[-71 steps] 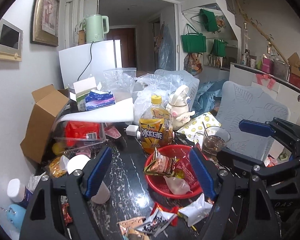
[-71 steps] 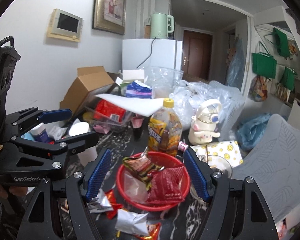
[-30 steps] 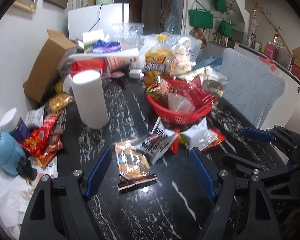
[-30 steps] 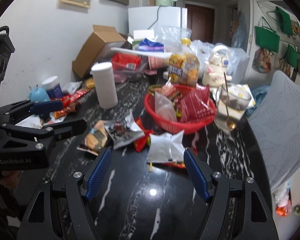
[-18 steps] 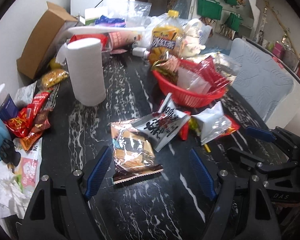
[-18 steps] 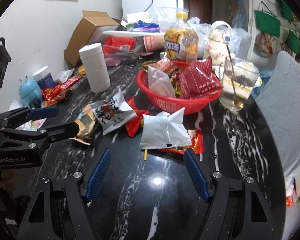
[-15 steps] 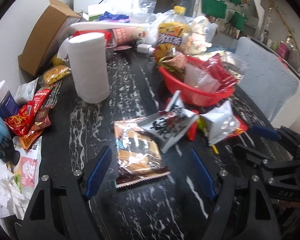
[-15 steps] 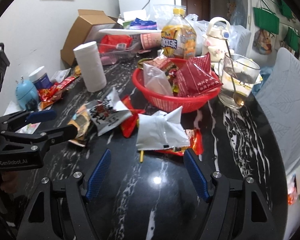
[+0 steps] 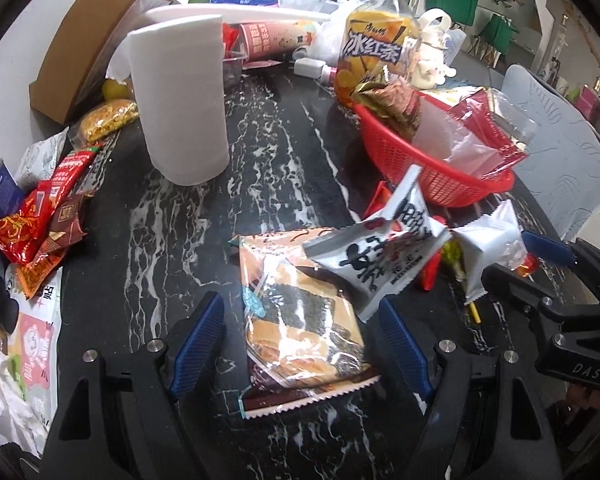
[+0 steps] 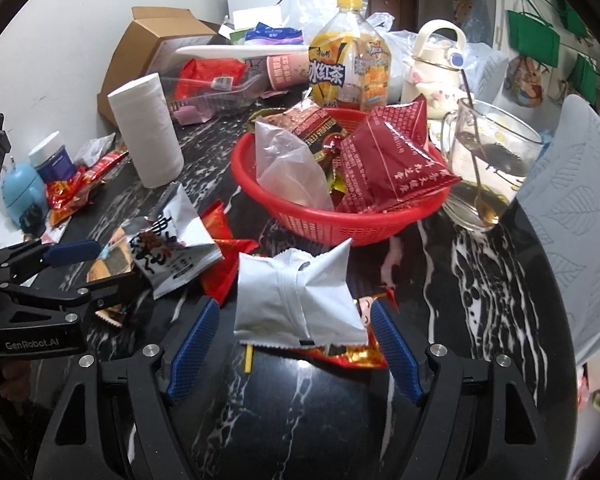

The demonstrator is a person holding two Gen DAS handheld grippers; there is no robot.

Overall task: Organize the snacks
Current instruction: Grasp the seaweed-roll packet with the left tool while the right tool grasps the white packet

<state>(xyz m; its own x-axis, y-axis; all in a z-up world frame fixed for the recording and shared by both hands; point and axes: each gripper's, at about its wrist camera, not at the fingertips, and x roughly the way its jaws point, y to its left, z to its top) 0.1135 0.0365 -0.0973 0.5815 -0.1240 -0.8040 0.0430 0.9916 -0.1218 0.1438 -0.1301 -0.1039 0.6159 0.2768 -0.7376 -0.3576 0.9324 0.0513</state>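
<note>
Hovering low over the black marbled bench (image 9: 172,240), the left claw (image 9: 300,344) stands open with a clear cracker packet (image 9: 300,320) lying flat between its blue fingers (image 9: 198,340), the pads not touching it. A white packet with black lettering (image 9: 374,252) overlaps the cracker packet's far corner. Just beyond, a red basket (image 9: 432,176) holds several snacks, among them a dark red packet (image 10: 396,160) and a clear bag (image 10: 288,168). A paper towel roll (image 9: 182,96) stands upright to the left of the basket, and an iced tea bottle (image 9: 374,48) stands behind it. More red snack wrappers (image 9: 36,216) lie heaped at the bench's left edge, near a cardboard box (image 9: 88,40) tipped on its side.

The right claw (image 10: 294,348) is also open, its jaws having just been opening a little; a plain silver packet (image 10: 296,296) lies between the fingertips, close to both but not pinched. Under that packet a red and gold wrapper (image 10: 356,354) pokes out, and a red wrapper (image 10: 220,264) lies to its left. A glass mug (image 10: 492,168) with a spoon in it stands on the bench right of the basket, touching or nearly touching its rim. In the right wrist view the left claw appears at the left edge, over the cracker packet
</note>
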